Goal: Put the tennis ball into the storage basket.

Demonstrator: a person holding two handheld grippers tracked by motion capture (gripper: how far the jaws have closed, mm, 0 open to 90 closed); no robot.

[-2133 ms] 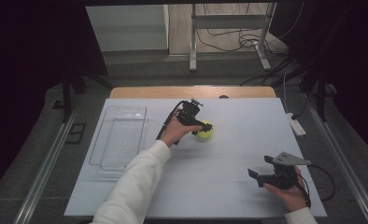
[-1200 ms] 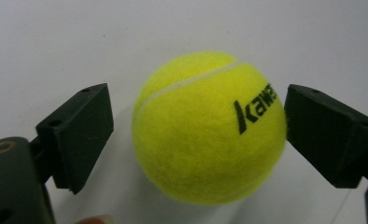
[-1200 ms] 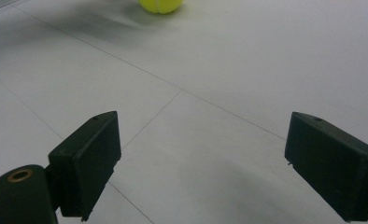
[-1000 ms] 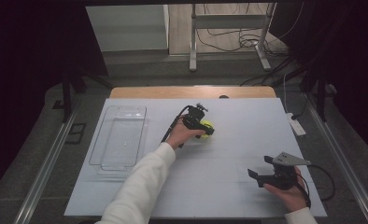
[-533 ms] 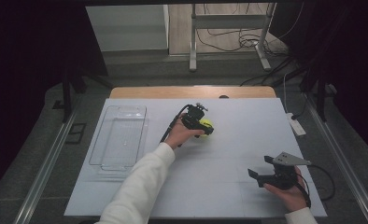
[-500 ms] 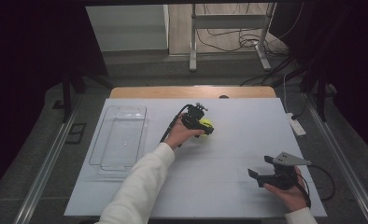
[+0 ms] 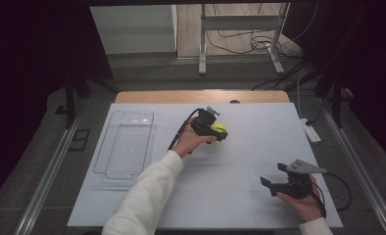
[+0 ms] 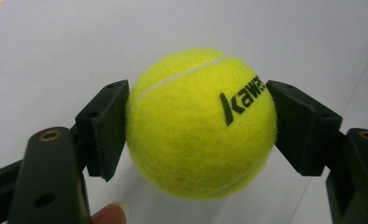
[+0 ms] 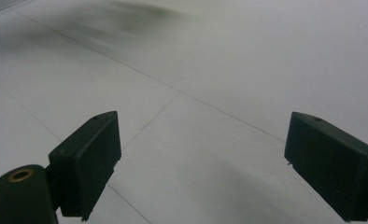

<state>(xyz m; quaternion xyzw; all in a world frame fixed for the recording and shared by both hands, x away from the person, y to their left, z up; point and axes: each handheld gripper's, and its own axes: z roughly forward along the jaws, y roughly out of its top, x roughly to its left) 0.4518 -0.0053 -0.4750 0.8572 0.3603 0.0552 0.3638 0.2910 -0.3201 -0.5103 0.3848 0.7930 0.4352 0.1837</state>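
Note:
A yellow-green tennis ball with black lettering sits between the black jaws of my left gripper, a little back of the middle of the white table. In the left gripper view both pads press against the ball from either side, so the left gripper is shut on it. Whether the ball rests on the table or hangs just above it I cannot tell. My right gripper is held low at the front right, its jaws wide apart. In the right gripper view nothing lies between them, just bare white surface.
A clear plastic tray lies along the left side of the white table. A small white device with a cable sits at the right edge. A wooden strip borders the back, with dark floor and metal rails around.
Two seconds ago the ball lay on the table just ahead of my left gripper. The gripper has since closed on it and shifted slightly toward the back. The right gripper has stayed put.

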